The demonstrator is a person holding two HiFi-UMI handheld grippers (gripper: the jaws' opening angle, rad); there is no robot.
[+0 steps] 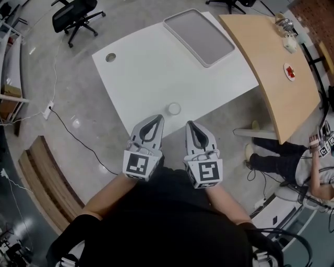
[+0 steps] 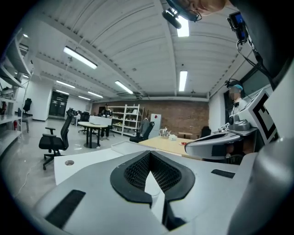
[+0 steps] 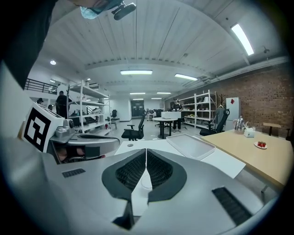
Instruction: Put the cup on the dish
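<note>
- Left tool (image 1: 158, 120): in your left hand, jaws together, nothing between them. Its tip sits over the near edge of the white table (image 1: 151, 73).
- Right tool (image 1: 190, 125): in your right hand, jaws together and empty. It lies alongside the left tool, and the 2 tips are near each other but apart.
- Cup (image 1: 174, 109): 1 small white cup, upright on the white table close to its near edge. It stands just beyond your 2 tool tips and between them, touched by neither.
- Grey tray (image 1: 198, 35): 1 shallow rectangular tray at the far corner of the white table, well apart from the cup.
- Round cable hole (image 1: 110, 57): in the table's far left corner.
- Wooden table (image 1: 276, 83): to your right, carrying 1 small plate (image 1: 290, 72) with something red on it.
- Office chair (image 1: 75, 14): black, on the floor beyond the white table.
- Person (image 1: 292, 161): seated low on the floor at your right, beside the wooden table.
</note>
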